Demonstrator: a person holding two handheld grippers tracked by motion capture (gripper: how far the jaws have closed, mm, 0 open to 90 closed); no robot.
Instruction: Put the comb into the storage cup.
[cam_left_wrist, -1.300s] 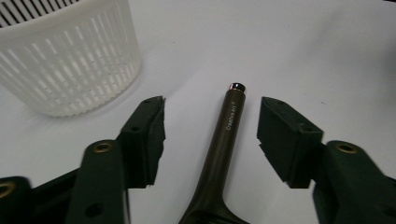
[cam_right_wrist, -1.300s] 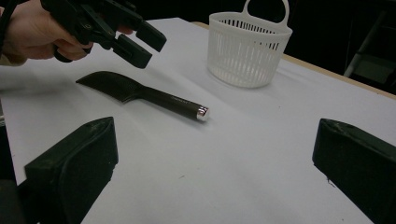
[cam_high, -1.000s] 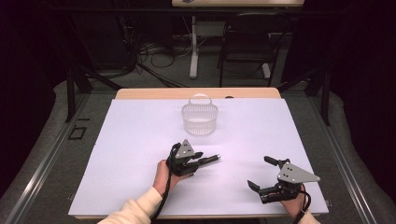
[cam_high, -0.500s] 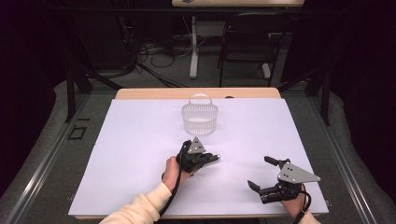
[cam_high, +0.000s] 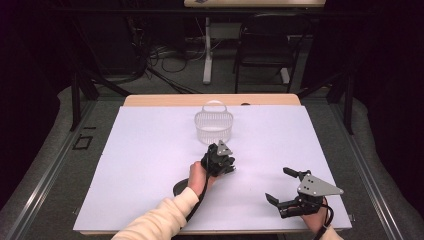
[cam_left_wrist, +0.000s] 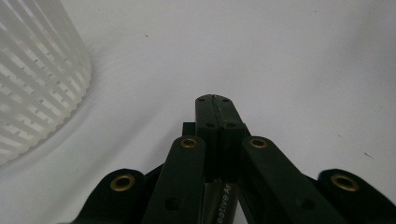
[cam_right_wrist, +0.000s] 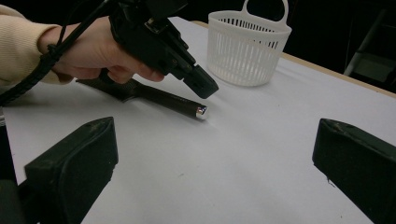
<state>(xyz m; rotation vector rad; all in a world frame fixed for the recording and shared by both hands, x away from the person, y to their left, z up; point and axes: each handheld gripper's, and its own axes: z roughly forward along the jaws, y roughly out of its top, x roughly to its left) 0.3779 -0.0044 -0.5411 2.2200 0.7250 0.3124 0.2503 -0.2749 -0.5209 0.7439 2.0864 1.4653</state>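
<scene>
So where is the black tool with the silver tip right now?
In the right gripper view the tool lies flat on the white table, under the left gripper, its silver tip pointing toward the basket.

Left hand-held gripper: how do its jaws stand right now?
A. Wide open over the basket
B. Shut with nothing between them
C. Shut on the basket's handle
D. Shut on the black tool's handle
B: in the left gripper view the left hand-held gripper has its jaws pressed together with nothing between them, beside the white basket.
</scene>
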